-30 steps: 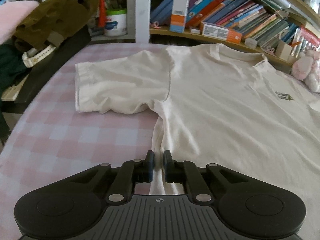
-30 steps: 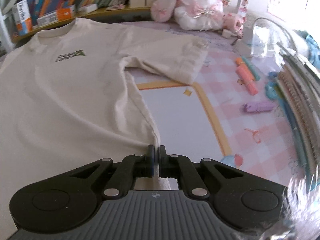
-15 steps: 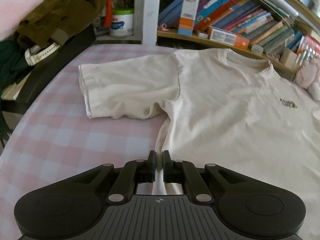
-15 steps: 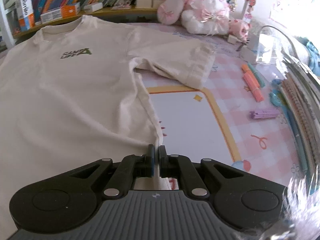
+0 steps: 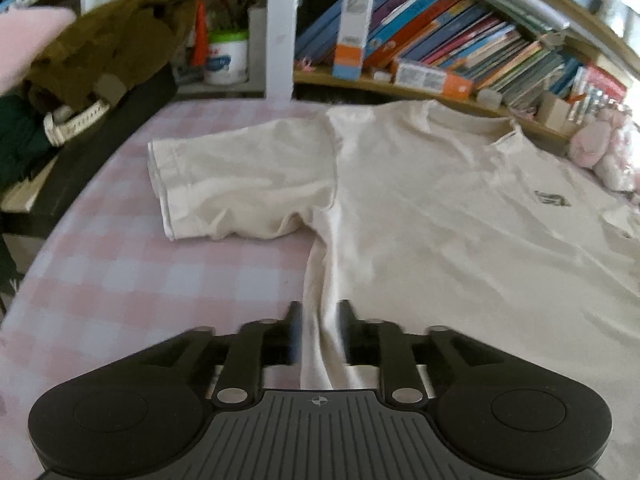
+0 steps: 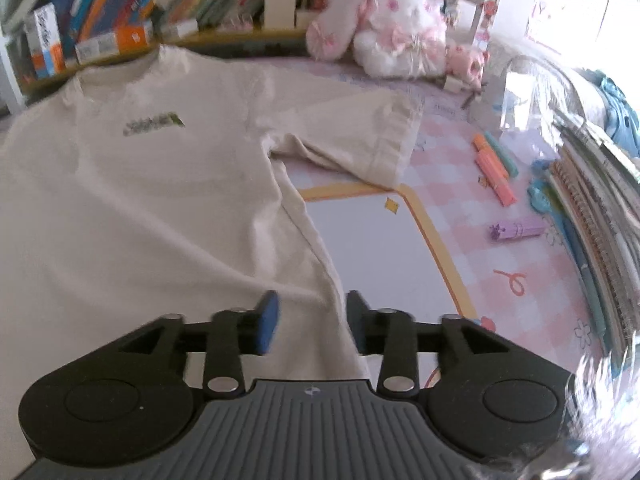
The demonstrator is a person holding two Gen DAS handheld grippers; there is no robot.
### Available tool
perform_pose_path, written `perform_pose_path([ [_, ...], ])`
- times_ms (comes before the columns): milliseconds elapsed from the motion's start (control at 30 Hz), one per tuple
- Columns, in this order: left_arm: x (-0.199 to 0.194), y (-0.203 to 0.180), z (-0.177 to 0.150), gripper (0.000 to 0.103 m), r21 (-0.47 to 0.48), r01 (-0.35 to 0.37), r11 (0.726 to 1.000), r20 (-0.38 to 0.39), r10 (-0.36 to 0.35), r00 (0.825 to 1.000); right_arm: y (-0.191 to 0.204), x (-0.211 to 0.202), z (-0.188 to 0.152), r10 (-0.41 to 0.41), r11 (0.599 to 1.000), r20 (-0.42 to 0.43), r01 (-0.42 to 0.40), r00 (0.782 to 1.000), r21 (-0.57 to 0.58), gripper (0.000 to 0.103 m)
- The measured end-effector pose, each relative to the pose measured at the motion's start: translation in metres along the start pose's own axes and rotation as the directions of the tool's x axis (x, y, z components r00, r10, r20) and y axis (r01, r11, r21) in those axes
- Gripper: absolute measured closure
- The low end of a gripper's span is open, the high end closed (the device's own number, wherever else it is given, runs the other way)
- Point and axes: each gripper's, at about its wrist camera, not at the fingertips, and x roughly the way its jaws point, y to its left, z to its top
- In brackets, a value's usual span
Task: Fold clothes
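A cream T-shirt (image 5: 440, 216) lies flat, front up, on a pink checked table, collar toward the bookshelf. It also shows in the right wrist view (image 6: 152, 200) with its small green chest logo (image 6: 154, 123). My left gripper (image 5: 320, 320) is open, its jaws apart on either side of the shirt's left side seam. My right gripper (image 6: 310, 312) is open, its jaws apart over the shirt's right side edge. Neither holds the cloth. Both sleeves are spread outward.
A bookshelf (image 5: 460, 60) runs along the far edge. Brown and dark clothes with a white watch (image 5: 76, 120) pile at the left. A white mat with an orange border (image 6: 384, 252), markers (image 6: 494, 172), plush toys (image 6: 396, 36) and stacked notebooks (image 6: 592, 216) lie at the right.
Both grippers were shut on the shirt's side edges and have opened, letting the cloth go. The shirt has slid a little toward me and lies flatter.
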Motion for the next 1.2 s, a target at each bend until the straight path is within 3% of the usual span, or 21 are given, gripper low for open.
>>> perform_pose_path([
  [33, -0.006, -0.004, 0.0, 0.057, 0.019, 0.0, 1.0, 0.014, 0.0, 1.0, 0.003, -0.006, 0.0, 0.006, 1.0, 0.011, -0.006, 1.0, -0.001, 0.061],
  [100, -0.019, -0.011, 0.001, 0.036, 0.058, -0.003, 0.998, 0.041, 0.0, 0.999, 0.01, -0.017, 0.0, 0.012, 1.0, 0.031, -0.012, 0.999, -0.002, 0.05],
  [233, -0.037, -0.029, 0.006, 0.028, 0.113, -0.004, 0.994, 0.083, -0.006, 0.997, 0.025, -0.038, 0.003, 0.032, 0.999, 0.072, -0.032, 0.997, -0.009, 0.035],
  [533, -0.04, -0.071, 0.024, 0.025, 0.158, 0.024, 0.987, 0.137, -0.046, 0.989, 0.059, -0.047, 0.042, 0.161, 0.983, 0.156, -0.145, 0.975, -0.109, 0.028],
  [767, -0.021, -0.112, 0.035, 0.025, 0.163, -0.007, 0.987, 0.117, -0.012, 0.993, 0.063, -0.004, 0.067, 0.232, 0.959, 0.123, -0.206, 0.965, -0.192, 0.025],
  [1000, 0.01, -0.143, 0.05, 0.021, 0.176, -0.046, 0.983, 0.074, 0.033, 0.997, 0.051, 0.038, 0.08, 0.243, 0.948, 0.113, -0.211, 0.963, -0.24, 0.021],
  [1133, 0.033, -0.163, 0.069, 0.021, 0.153, 0.001, 0.988, 0.106, -0.017, 0.994, 0.049, 0.059, 0.085, 0.252, 0.934, 0.129, -0.206, 0.959, -0.293, 0.021],
  [1200, 0.05, -0.174, 0.082, 0.028, 0.133, 0.024, 0.991, 0.118, -0.039, 0.992, 0.051, 0.068, 0.088, 0.261, 0.923, 0.151, -0.201, 0.953, -0.328, 0.022],
])
